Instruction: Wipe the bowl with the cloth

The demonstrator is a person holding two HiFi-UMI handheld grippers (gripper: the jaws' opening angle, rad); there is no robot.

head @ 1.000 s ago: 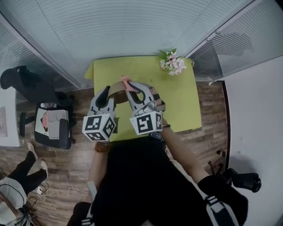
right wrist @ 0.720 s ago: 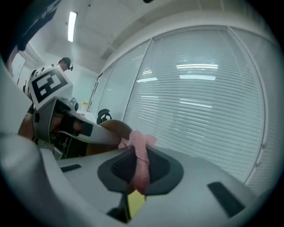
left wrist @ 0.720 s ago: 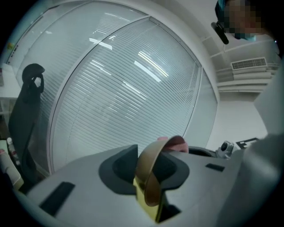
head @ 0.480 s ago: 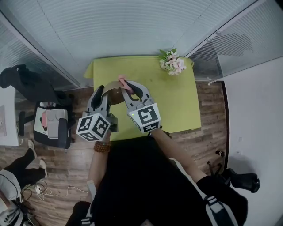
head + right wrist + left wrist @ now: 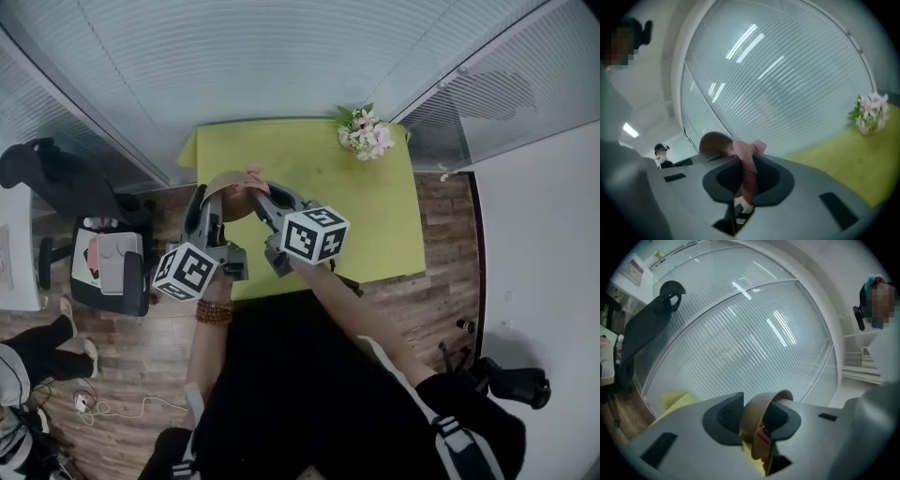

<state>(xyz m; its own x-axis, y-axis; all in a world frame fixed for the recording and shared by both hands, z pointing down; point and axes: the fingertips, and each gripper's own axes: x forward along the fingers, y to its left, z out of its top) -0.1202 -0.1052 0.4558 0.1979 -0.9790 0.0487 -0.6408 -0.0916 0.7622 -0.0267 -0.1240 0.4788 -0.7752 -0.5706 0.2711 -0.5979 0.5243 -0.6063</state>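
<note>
While the left hand-held gripper (image 5: 755, 423) grips the bowl (image 5: 763, 401) by its wall, jaws having just been opening slightly, the bowl hangs tilted over the desk (image 5: 375, 225), left of centre in the head view. The right hand-held gripper (image 5: 744, 180) clamps the cloth (image 5: 746, 153) against the bowl's rim.

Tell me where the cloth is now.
The pink cloth is pinched in the right gripper, beside the brown bowl, over the left side of the green table in head view.

head view: steeply down over table (image 5: 375, 220) | gripper views: close along own jaws, facing blinds (image 5: 740, 338), apparently rolled | shared by all: bowl (image 5: 228, 182)
</note>
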